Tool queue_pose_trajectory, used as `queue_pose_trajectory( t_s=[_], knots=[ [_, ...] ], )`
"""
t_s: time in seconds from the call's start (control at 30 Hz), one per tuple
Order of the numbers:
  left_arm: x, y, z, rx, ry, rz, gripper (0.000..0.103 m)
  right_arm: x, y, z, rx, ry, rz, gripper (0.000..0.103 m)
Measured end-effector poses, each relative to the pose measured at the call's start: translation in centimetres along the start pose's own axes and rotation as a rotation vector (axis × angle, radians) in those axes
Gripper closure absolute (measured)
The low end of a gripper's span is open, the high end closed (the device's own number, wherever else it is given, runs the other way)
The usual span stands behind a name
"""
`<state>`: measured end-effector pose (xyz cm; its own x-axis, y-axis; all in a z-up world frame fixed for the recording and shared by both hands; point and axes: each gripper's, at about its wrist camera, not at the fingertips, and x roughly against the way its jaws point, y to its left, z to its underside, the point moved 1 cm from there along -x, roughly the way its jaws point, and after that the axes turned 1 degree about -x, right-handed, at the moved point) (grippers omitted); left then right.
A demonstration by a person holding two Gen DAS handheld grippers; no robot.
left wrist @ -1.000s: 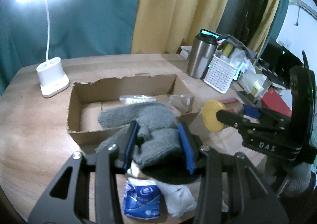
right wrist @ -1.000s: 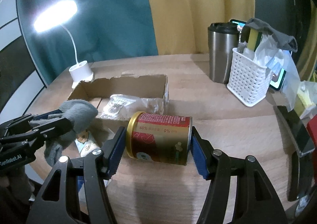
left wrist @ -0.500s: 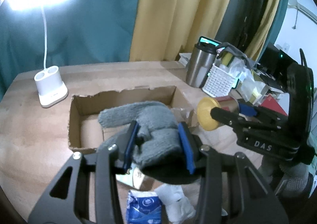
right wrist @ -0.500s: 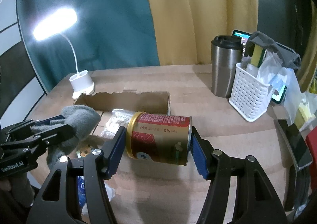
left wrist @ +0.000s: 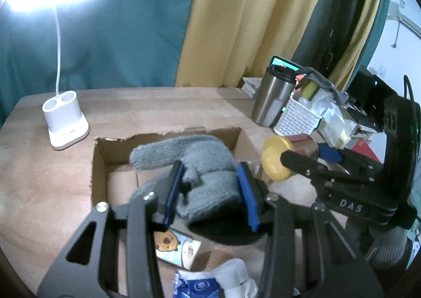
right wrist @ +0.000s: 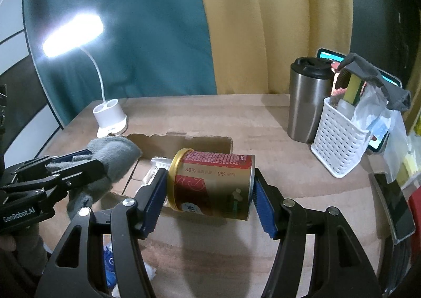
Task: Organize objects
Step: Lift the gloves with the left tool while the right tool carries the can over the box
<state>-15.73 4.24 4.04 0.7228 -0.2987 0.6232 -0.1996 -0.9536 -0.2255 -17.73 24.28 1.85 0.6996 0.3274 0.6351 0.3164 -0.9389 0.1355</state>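
My left gripper is shut on a grey knit glove and holds it in the air over the near side of an open cardboard box. My right gripper is shut on a red and gold can with a yellow lid, held on its side above the table to the right of the box. The can and right gripper also show in the left wrist view, and the glove in the right wrist view. A clear plastic bag lies in the box.
A white desk lamp stands at the back left. A steel tumbler and a white basket of items stand at the back right. A cartoon packet, a blue packet and white tissue lie near the table's front edge. A phone lies at right.
Both grippers have risen and pulled back from the box, each still holding its object. The box now looks farther away and lower in both views.
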Motion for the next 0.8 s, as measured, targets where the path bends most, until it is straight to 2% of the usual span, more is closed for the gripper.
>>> queue_pose_trajectory(
  t_s=[0.5, 0.8],
  knots=[
    [-2.9, 0.5, -0.5, -0.009, 0.017, -0.048, 0.060, -2.5, -0.5, -0.8, -0.014, 0.013, -0.017, 0.038],
    [-4.8, 1.4, -0.8, 0.012, 0.034, -0.047, 0.060, -4.5, -0.1, -1.9, 0.006, 0.023, -0.028, 0.038]
  ],
)
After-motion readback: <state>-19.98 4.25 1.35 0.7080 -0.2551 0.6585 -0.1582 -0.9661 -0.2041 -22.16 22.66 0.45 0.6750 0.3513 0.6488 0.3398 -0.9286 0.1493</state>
